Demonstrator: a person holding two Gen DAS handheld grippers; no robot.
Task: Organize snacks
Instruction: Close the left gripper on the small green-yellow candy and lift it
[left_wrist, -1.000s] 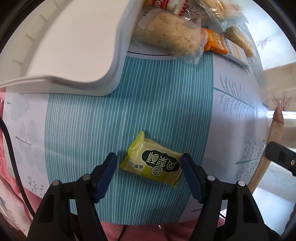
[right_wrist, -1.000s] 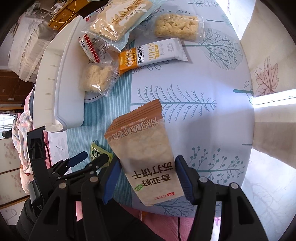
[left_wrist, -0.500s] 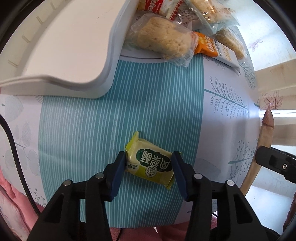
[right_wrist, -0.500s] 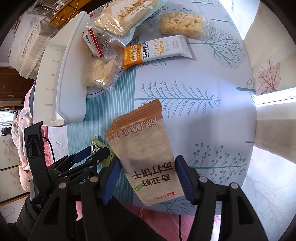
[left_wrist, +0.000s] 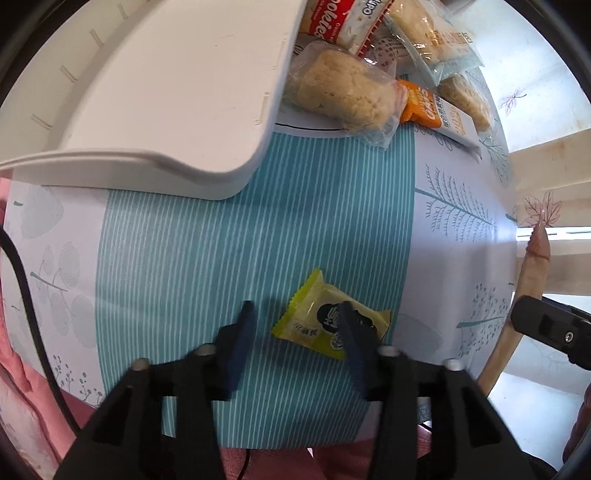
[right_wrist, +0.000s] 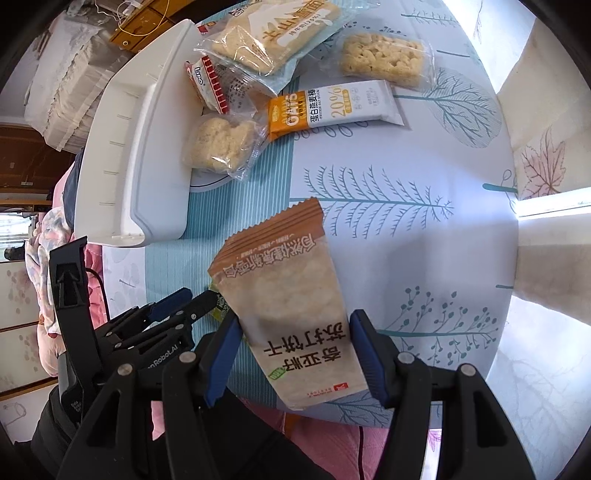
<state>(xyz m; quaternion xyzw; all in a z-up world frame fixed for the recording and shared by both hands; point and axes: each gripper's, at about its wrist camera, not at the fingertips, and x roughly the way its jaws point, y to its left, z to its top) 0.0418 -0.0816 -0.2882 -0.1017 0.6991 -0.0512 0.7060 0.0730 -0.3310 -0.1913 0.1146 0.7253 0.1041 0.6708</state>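
A round table under a pale cloth printed with teal trees and a teal striped band (right_wrist: 406, 177) fills both views. On its left side sits a long white plastic tray (right_wrist: 125, 155), its bare floor facing up in the left wrist view (left_wrist: 166, 96). Against the tray's far end lie the loose snacks: a large clear bag of pale biscuits with a light blue printed edge (right_wrist: 273, 33), a red-and-white cream cracker packet (right_wrist: 212, 86), a clear-wrapped puffed rice cake (right_wrist: 225, 142) touching the tray wall, an orange-and-white oat bar wrapper (right_wrist: 332, 107), and a clear-wrapped rectangular cereal bar (right_wrist: 384, 59) farthest right. The right gripper (right_wrist: 291, 354) pinches a tall soda cracker pack with a brown serrated top (right_wrist: 288, 302), held above the table's near edge. The left gripper (left_wrist: 295, 332) has its blue-padded fingers spread apart and holds nothing; a small yellow-green wrapped pastry (left_wrist: 328, 321) lies flat on the striped band, partly under the right-hand finger, with the other finger well clear of it.
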